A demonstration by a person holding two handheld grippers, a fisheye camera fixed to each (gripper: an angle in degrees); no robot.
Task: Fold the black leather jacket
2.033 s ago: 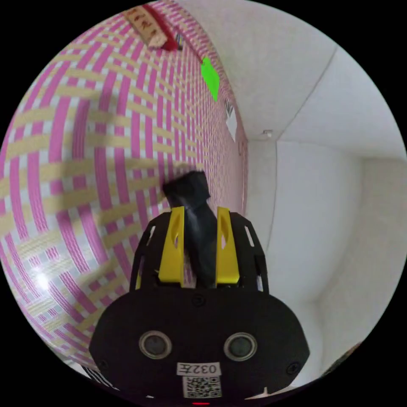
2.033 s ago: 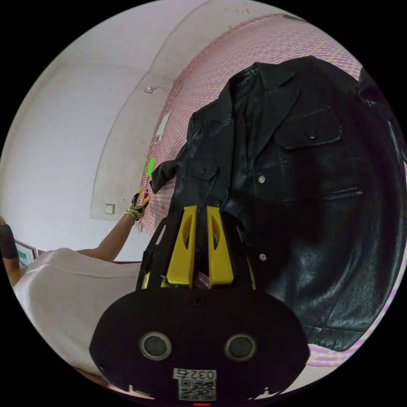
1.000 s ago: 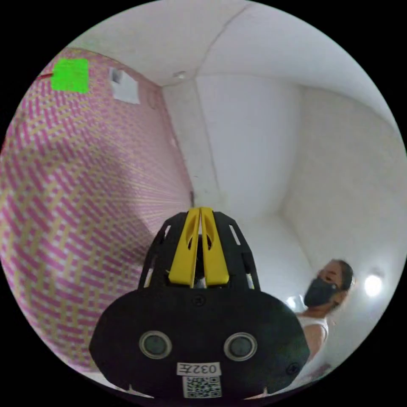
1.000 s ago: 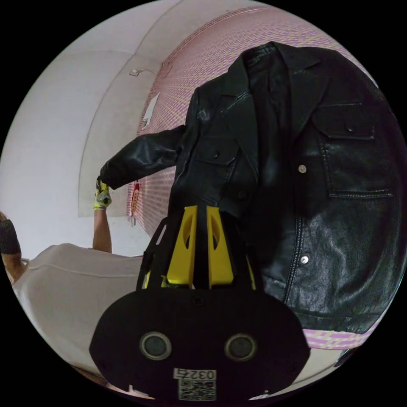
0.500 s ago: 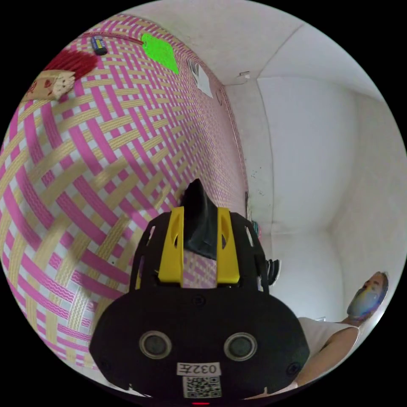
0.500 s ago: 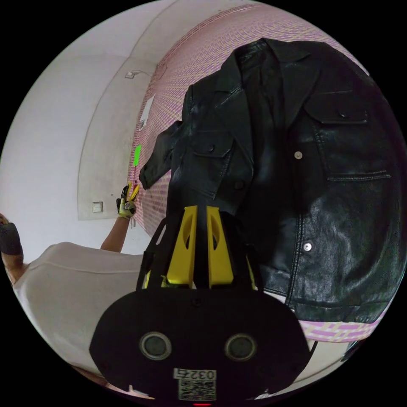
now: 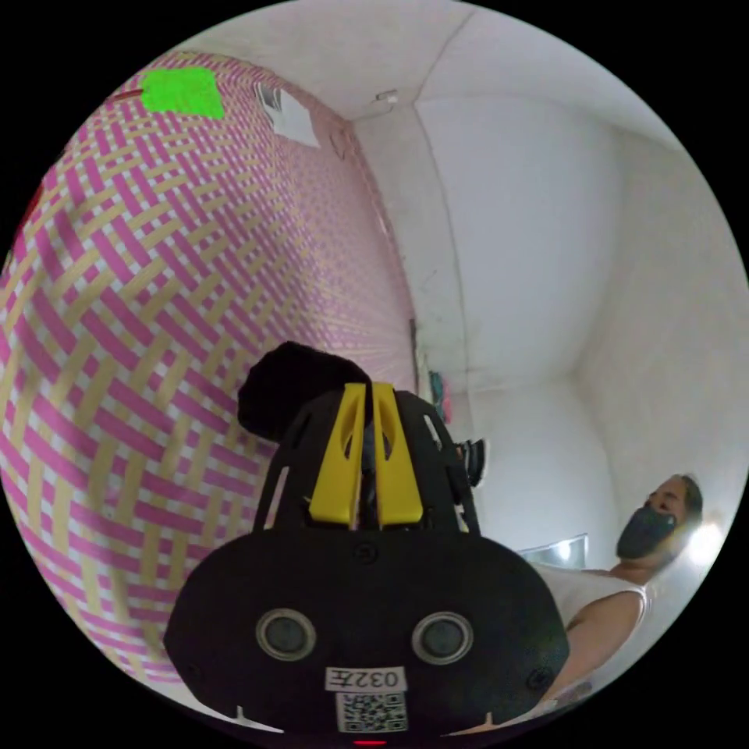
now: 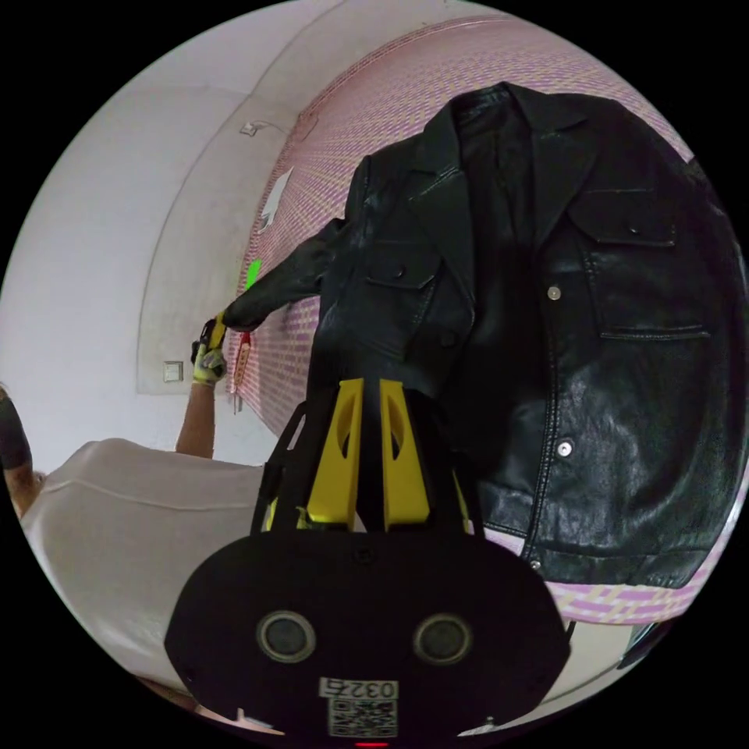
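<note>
The black leather jacket lies front side up on a pink and yellow woven mat, collar at the far end. Its sleeve stretches out sideways to my left gripper, held by a gloved hand. In the left gripper view, my left gripper has its yellow jaws pressed together on the sleeve cuff, which bulges out beside them. My right gripper stands at the jacket's bottom hem, jaws nearly together with dark leather between them; the hem corner is hidden behind it.
The woven mat carries a green tag and a white paper near white walls. A red tassel hangs by the mat's edge. A person in a white top is close behind the grippers.
My left gripper's jaws, open around the cuff half a second ago, are now together on it. The sleeve, which drooped, is pulled out straight. The right gripper stays at the hem.
</note>
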